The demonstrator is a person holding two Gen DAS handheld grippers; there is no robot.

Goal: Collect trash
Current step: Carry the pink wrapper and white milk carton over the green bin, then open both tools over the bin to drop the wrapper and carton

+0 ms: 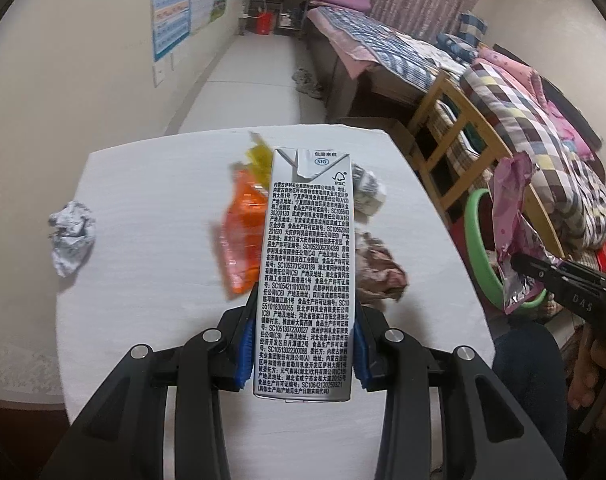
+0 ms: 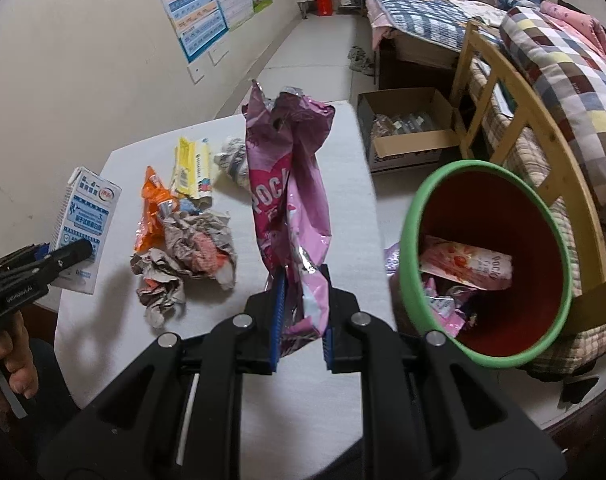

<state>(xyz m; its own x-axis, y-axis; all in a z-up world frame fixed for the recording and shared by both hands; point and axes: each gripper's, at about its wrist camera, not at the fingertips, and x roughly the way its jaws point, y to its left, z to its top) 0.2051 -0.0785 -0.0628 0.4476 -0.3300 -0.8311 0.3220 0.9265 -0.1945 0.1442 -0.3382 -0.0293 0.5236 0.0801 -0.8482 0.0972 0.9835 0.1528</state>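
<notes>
My left gripper point(image 1: 301, 354) is shut on a grey milk carton point(image 1: 305, 272) and holds it upright over the white table point(image 1: 143, 312); the carton also shows in the right wrist view point(image 2: 85, 228). My right gripper point(image 2: 301, 320) is shut on a pink Pocky wrapper point(image 2: 289, 208), just left of the green-rimmed red bin point(image 2: 487, 264). The bin holds wrappers point(image 2: 463, 266). On the table lie an orange wrapper point(image 1: 241, 232), a yellow wrapper point(image 2: 193, 170), crumpled brown paper point(image 2: 191, 256) and crumpled white paper point(image 1: 71, 236).
A cardboard box point(image 2: 411, 128) stands on the floor behind the table. A wooden chair point(image 2: 515, 128) and beds with checked bedding point(image 2: 575, 68) are to the right. A wall with posters point(image 2: 207, 4) is on the left.
</notes>
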